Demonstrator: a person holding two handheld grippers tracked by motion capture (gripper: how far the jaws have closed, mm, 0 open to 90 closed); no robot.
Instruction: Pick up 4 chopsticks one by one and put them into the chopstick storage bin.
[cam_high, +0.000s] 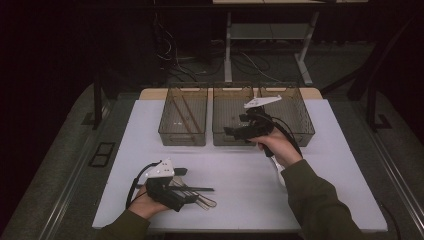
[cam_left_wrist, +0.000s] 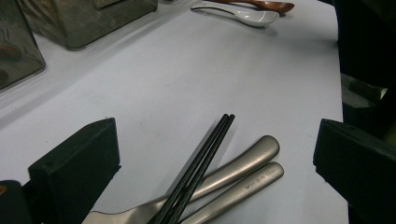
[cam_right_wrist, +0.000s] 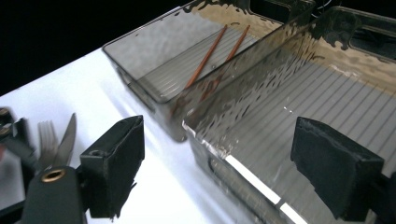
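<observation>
My left gripper (cam_high: 186, 185) rests low at the near left of the white table (cam_high: 240, 170). It is open, and its jaws straddle a pair of black chopsticks (cam_left_wrist: 201, 163) and two metal handles (cam_left_wrist: 243, 172) that lie on the table untouched. My right gripper (cam_high: 237, 125) hovers at the front wall of the middle bin (cam_high: 222, 140), open with nothing between its jaws. In the right gripper view, the right gripper (cam_right_wrist: 224, 163) looks down into that bin's ribbed, empty floor (cam_right_wrist: 280, 130).
Three smoky clear bins stand in a row at the back; the left bin (cam_high: 183, 135) holds two brown chopsticks (cam_right_wrist: 205, 58), and the right bin (cam_high: 300, 132) is partly behind the hand. A white spoon (cam_left_wrist: 252, 16) and a wooden spoon (cam_left_wrist: 271, 5) lie mid-table. A fork (cam_right_wrist: 46, 135) lies near the left gripper.
</observation>
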